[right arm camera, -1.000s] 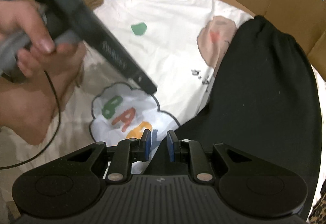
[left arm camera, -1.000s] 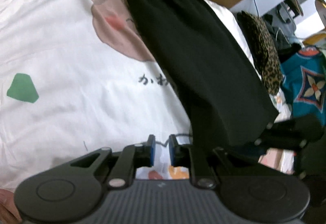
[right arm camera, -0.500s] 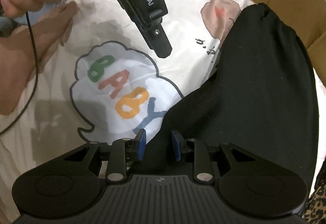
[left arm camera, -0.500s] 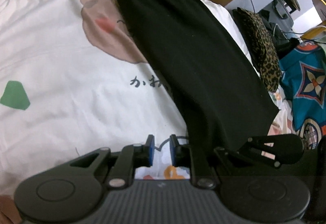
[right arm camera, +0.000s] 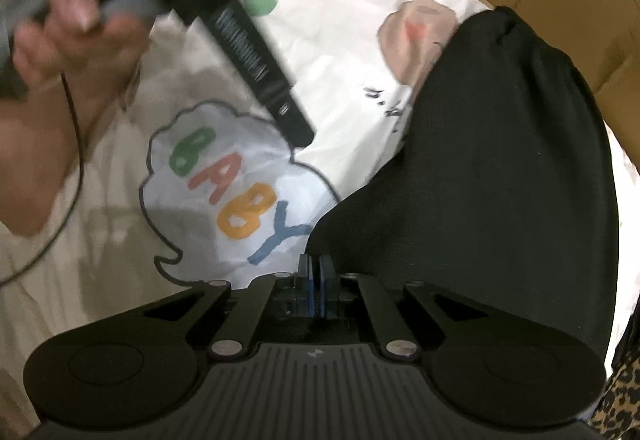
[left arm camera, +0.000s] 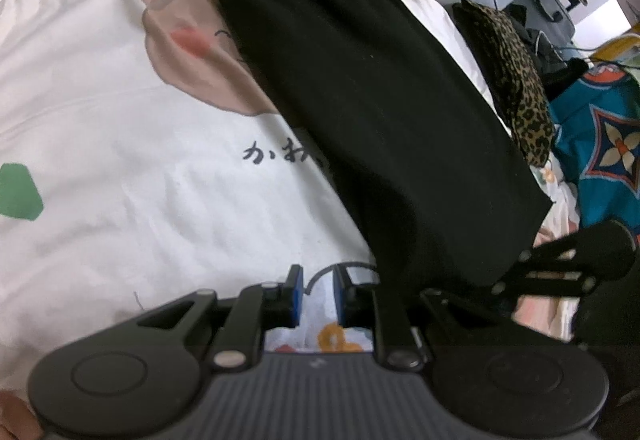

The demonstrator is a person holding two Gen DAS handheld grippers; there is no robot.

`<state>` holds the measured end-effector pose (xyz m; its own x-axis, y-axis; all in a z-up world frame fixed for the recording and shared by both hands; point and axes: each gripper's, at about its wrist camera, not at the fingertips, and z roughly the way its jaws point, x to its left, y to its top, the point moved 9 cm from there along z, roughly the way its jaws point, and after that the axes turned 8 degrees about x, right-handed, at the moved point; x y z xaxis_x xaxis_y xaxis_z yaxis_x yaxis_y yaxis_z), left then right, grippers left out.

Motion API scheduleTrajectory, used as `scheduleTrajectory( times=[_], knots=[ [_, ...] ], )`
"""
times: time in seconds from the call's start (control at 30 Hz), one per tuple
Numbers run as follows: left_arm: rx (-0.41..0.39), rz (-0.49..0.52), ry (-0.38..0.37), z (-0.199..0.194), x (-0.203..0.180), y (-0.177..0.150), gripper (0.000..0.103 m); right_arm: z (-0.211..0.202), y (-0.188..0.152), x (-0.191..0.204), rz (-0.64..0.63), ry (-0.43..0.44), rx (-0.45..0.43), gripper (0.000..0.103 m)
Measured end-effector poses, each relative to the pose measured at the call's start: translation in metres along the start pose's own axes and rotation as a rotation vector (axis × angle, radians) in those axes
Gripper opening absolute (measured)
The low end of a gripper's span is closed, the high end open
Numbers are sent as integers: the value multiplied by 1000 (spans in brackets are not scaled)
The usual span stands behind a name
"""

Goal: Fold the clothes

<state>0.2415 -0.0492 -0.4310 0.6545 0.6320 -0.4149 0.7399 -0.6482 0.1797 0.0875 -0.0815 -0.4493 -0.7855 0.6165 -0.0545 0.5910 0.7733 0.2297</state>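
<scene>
We count one black garment (right arm camera: 500,179) lying lengthwise on the right half of one white printed sheet (left arm camera: 120,159), and two grippers: our right gripper (right arm camera: 316,280) has its jaws clenched at the garment's near left corner, apparently pinching the hem, while our left gripper (left arm camera: 317,296) hovers over the sheet with its jaws released and empty. We judge that we are at the start of a fold, corner taken. The next move calls for the left gripper to take another near edge before we lift both toward the far end.
</scene>
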Motion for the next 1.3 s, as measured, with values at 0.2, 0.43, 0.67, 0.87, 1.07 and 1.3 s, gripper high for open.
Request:
scheduleTrajectory(
  times=[0.2,0.43,0.67,0.87,1.07,1.3],
  knots=[
    [23,54,-22,9,-15,-3,17,-19,2,-27,99,25,-25,0],
    [26,109,-61,19,-38,-1,41,-34,1,-52,220,91,-58,0],
    [21,197,-69,26,-58,1,47,-40,2,-62,269,132,-89,0],
    [5,190,-70,34,-63,5,59,-43,2,-70,321,164,-105,0],
    [-68,201,-76,33,-77,19,72,-47,1,-78,372,194,-121,0],
    [-148,212,13,32,-74,29,60,-53,-1,-84,407,221,-144,0]
  ],
)
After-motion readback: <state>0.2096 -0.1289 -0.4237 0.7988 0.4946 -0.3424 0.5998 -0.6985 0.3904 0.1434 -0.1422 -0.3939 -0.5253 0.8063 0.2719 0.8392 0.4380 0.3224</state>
